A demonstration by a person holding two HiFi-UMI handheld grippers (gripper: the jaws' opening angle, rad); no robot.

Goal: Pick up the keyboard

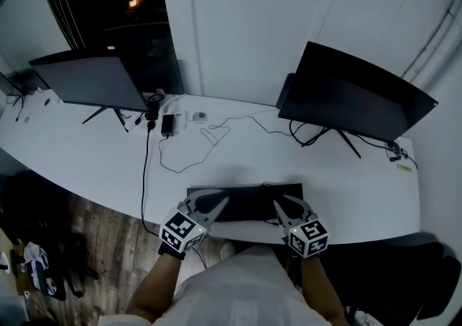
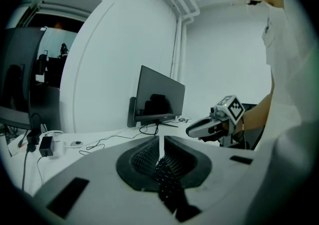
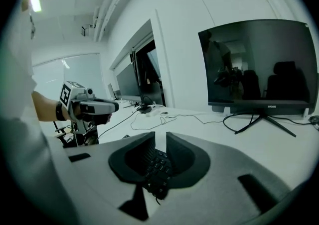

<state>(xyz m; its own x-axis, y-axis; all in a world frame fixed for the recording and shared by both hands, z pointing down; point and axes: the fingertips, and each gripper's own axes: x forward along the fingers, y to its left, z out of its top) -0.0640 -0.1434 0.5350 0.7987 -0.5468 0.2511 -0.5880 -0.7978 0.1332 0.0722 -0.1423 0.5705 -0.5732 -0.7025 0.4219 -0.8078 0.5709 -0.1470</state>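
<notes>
While keyboard lies along desk's near edge (bare top behind): L gripper pressed together, R gripper slightly apart.

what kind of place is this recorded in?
Most likely an office or lab workstation: a long white desk carrying a left monitor and a right monitor, a black keyboard at its near edge, and loose cables running across it.

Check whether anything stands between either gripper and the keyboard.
Nothing visible does. The left gripper and right gripper hang right over the two ends of the keyboard; the cables lie behind it and to its left on the desk.
</notes>
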